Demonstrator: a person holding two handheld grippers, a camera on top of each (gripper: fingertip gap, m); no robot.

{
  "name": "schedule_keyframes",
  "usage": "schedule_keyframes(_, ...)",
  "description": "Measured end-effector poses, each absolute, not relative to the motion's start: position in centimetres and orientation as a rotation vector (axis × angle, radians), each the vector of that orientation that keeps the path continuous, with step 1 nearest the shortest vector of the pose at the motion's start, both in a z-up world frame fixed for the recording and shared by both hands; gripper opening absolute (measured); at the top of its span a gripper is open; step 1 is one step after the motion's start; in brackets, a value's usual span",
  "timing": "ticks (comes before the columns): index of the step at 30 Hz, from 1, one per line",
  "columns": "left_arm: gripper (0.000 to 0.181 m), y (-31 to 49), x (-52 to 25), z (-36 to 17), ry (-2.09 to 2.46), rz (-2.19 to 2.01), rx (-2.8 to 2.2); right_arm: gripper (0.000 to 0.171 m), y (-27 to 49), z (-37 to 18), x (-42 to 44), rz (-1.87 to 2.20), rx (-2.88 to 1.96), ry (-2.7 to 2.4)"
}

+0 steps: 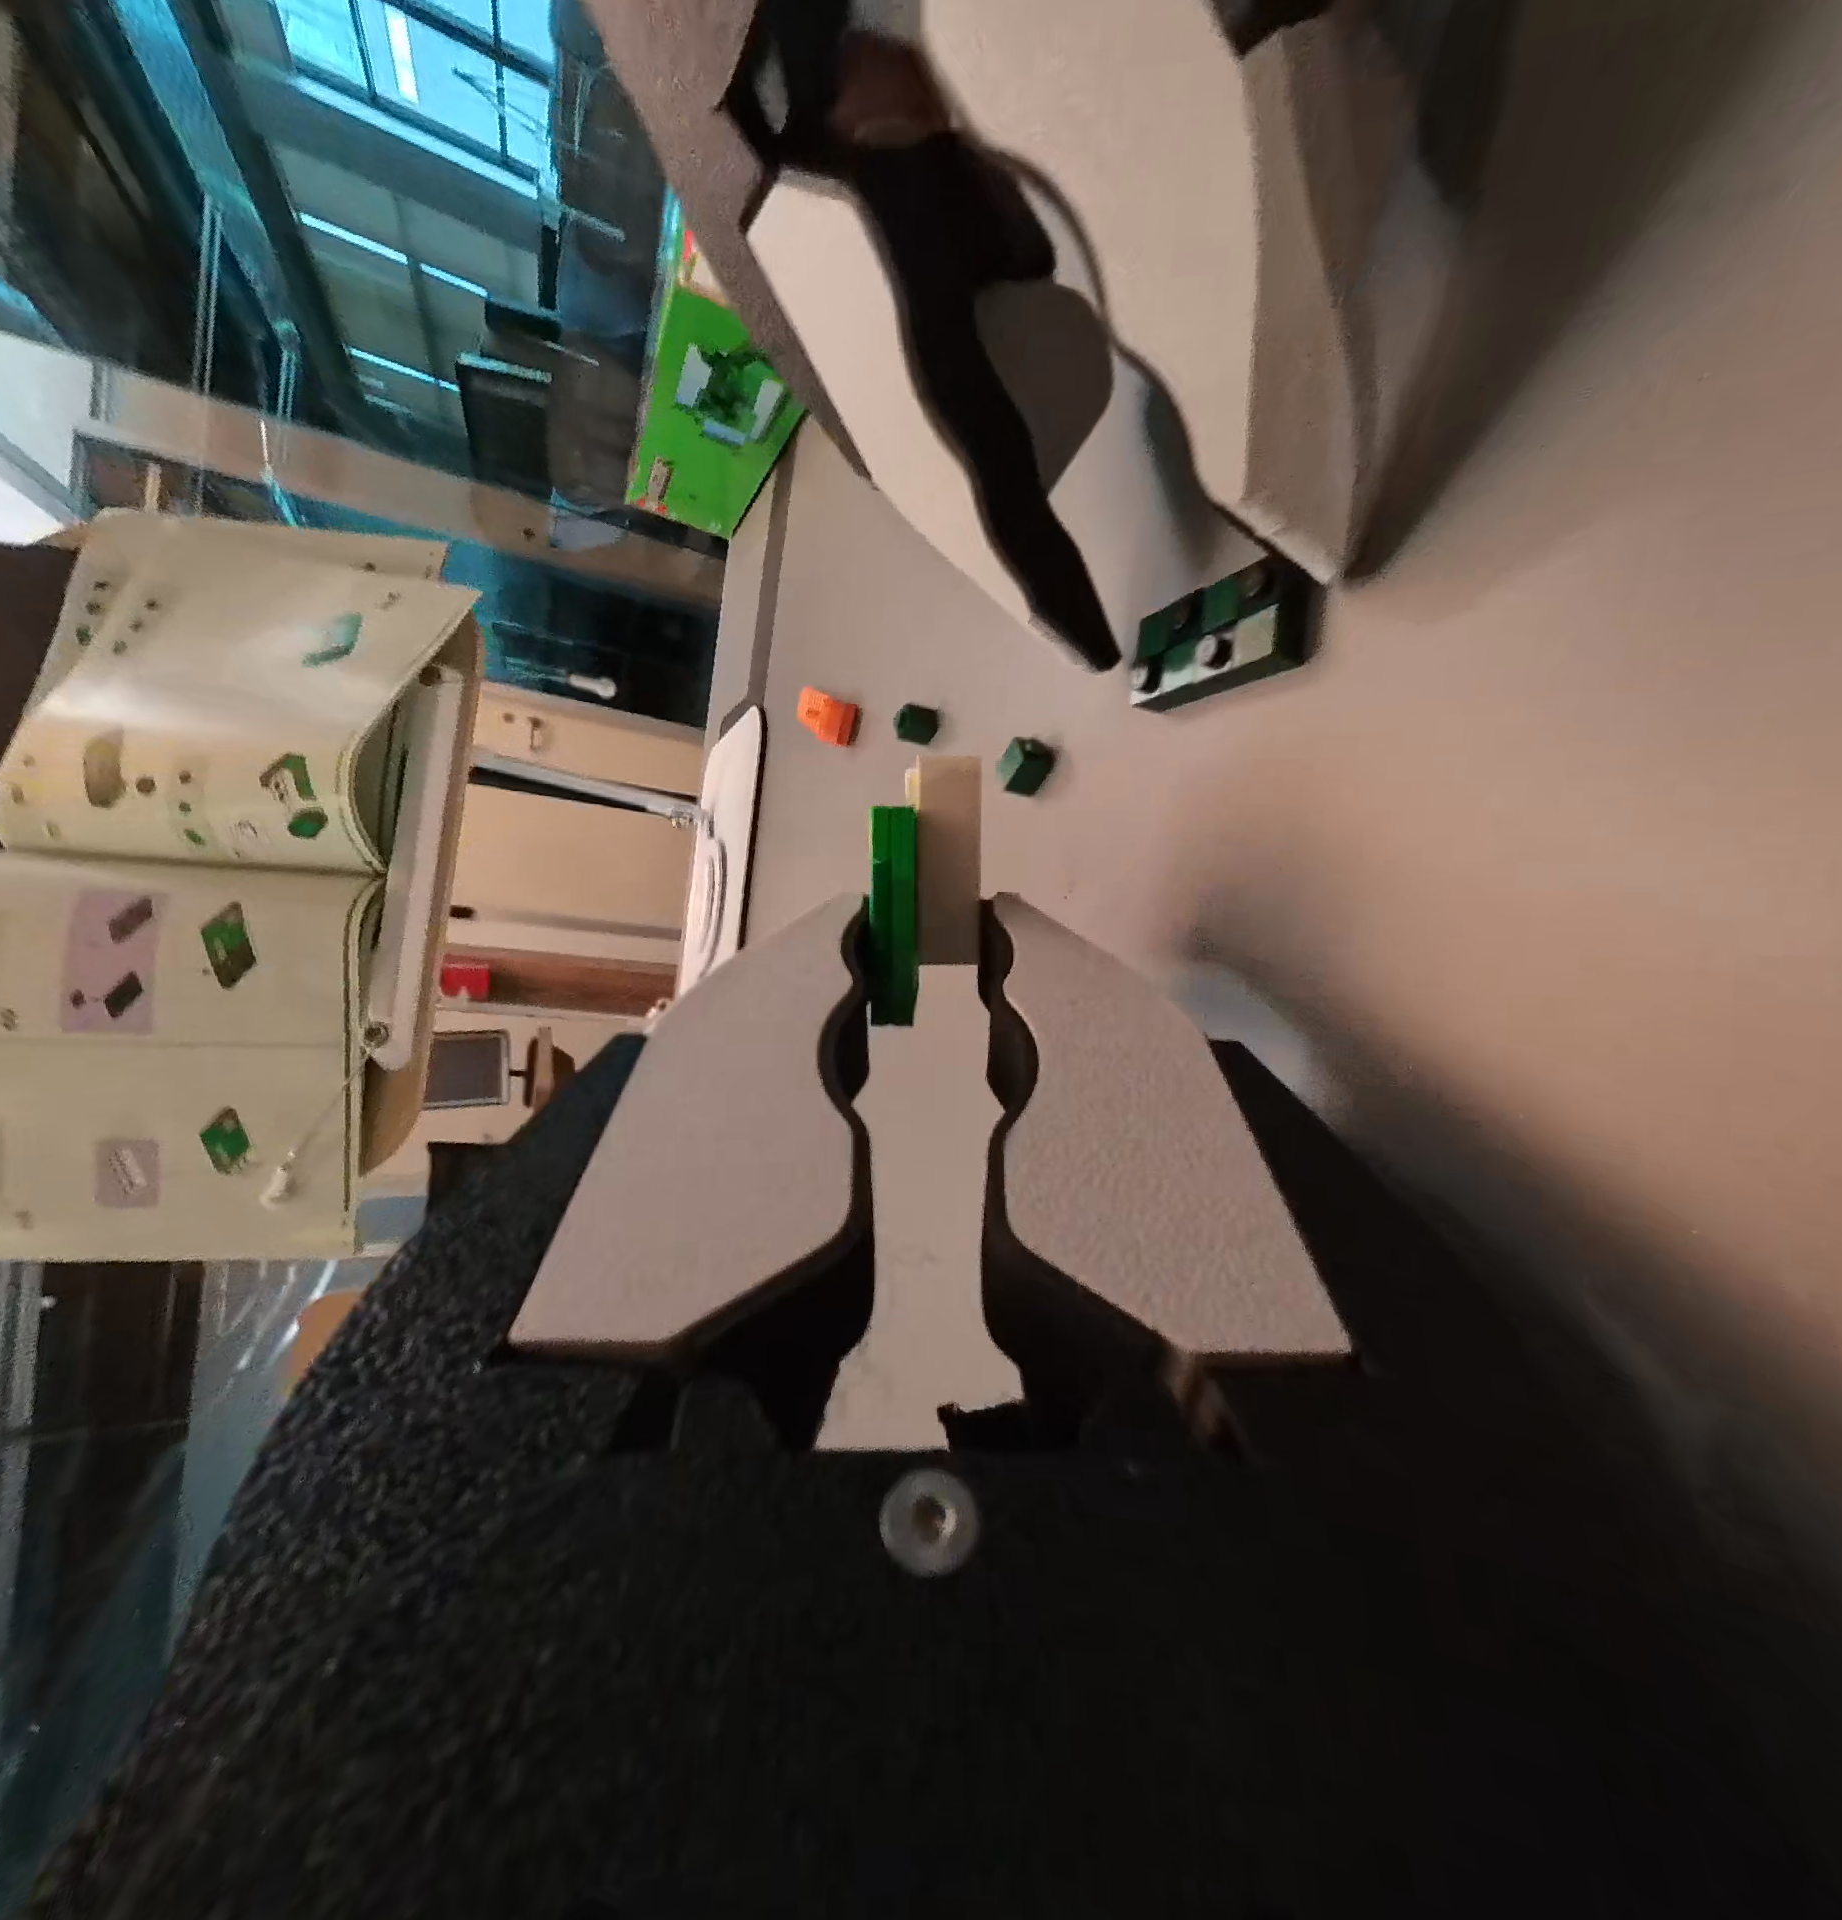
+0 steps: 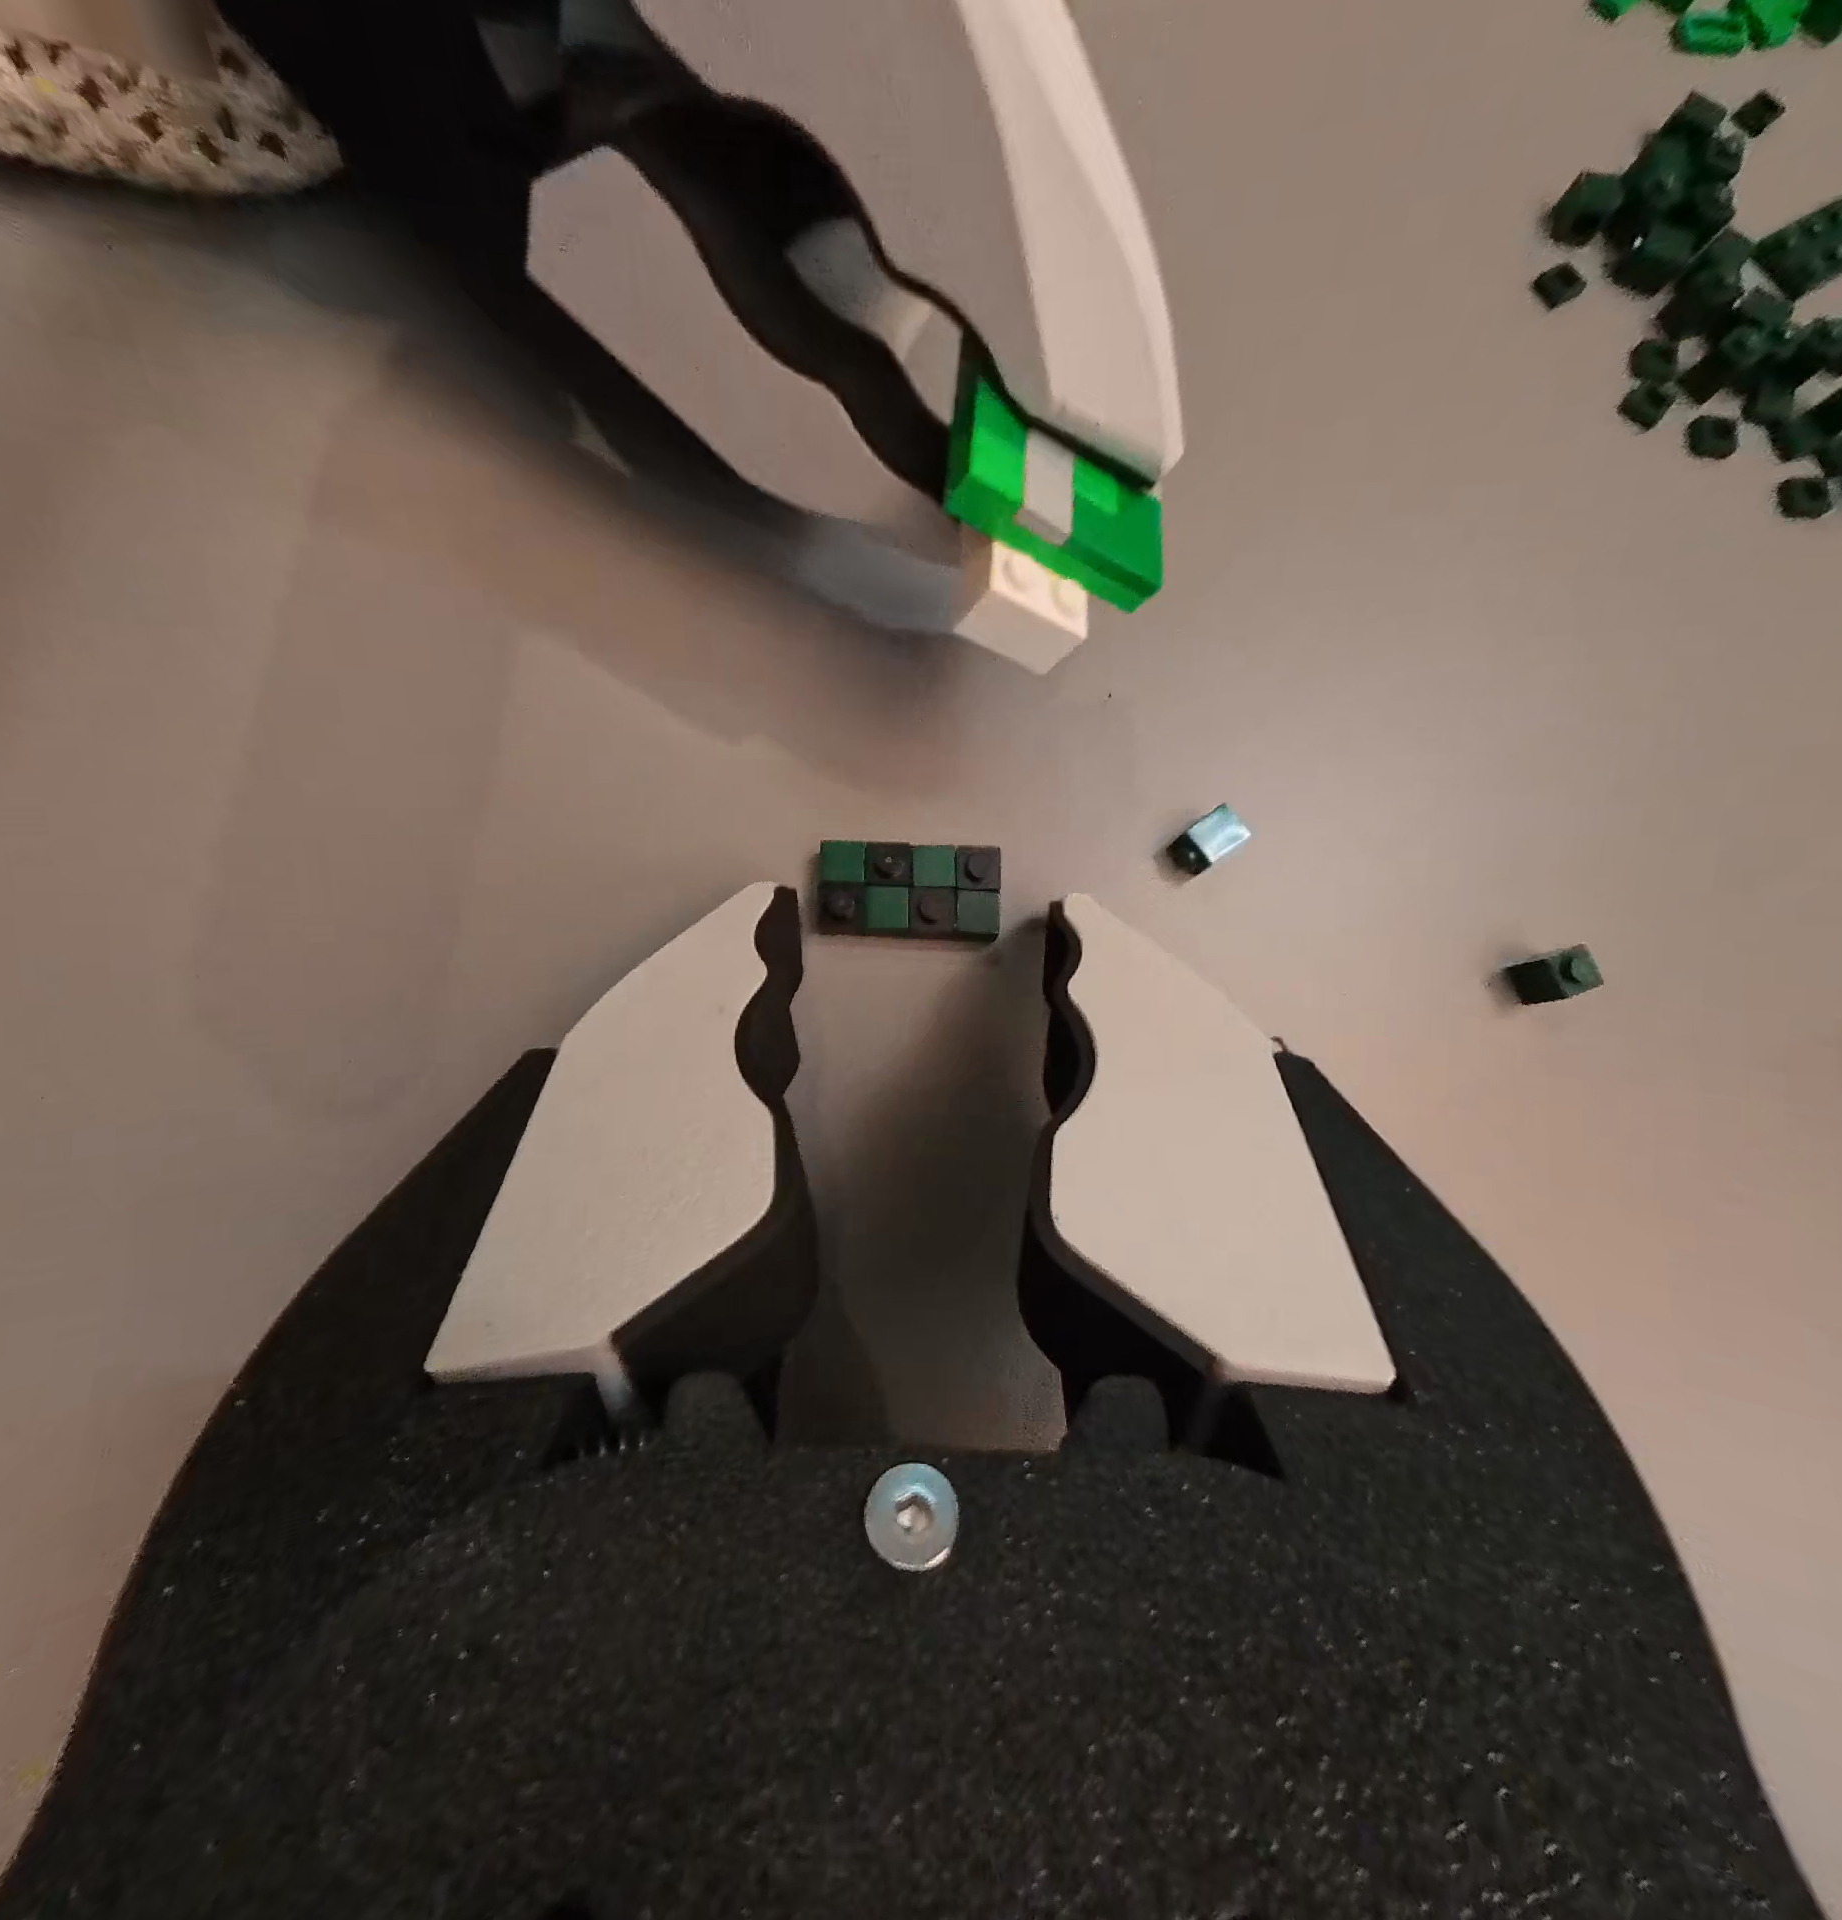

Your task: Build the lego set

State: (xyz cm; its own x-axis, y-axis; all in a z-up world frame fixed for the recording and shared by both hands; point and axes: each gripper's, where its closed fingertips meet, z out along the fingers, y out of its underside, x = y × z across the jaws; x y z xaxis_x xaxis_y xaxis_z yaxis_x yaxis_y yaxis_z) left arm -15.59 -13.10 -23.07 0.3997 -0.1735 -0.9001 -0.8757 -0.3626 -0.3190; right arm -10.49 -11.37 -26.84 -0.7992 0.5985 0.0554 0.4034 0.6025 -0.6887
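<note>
My left gripper (image 1: 922,920) is shut on a small build: bright green plates (image 1: 893,914) joined to a white brick (image 1: 948,852), held above the grey table. The same build (image 2: 1052,520) shows in the right wrist view, gripped by the left gripper (image 2: 1042,488) above the table. My right gripper (image 2: 922,909) is open and empty, low over the table. A flat dark green and black plate assembly (image 2: 909,888) lies just ahead of its fingertips, roughly between them. In the left wrist view this assembly (image 1: 1218,644) lies beside the right gripper's fingers (image 1: 1083,613).
A pile of dark green bricks (image 2: 1748,291) lies at the far right. A small grey-and-dark piece (image 2: 1211,836) and a dark green brick (image 2: 1551,977) lie nearer. An orange piece (image 1: 829,717), two dark green pieces (image 1: 1026,767), an open instruction booklet (image 1: 200,883) and a green box (image 1: 714,416) stand farther off.
</note>
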Motion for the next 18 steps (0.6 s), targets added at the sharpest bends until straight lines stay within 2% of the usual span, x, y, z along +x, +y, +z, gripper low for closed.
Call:
schedule_keyframes(5,0.018,-12.8,-15.3,-23.9,0.957,1.012,-1.797,0.043,-11.7,-27.0,-10.6,1.018,-0.838,-2.556)
schedule_keyframes(8,0.018,-12.6,-15.1,-24.1,0.962,0.991,-1.801,0.034,-12.0,-26.9,-10.9,1.018,-0.868,-2.534)
schedule_keyframes(12,0.018,-12.1,-15.1,-23.8,0.943,0.963,-1.777,0.033,-10.8,-26.6,-11.6,0.950,-0.858,-2.457)
schedule_keyframes(18,0.018,-8.9,-17.3,-22.8,0.987,1.019,-1.670,0.033,-7.6,-23.6,-13.1,1.251,-1.026,-2.176)
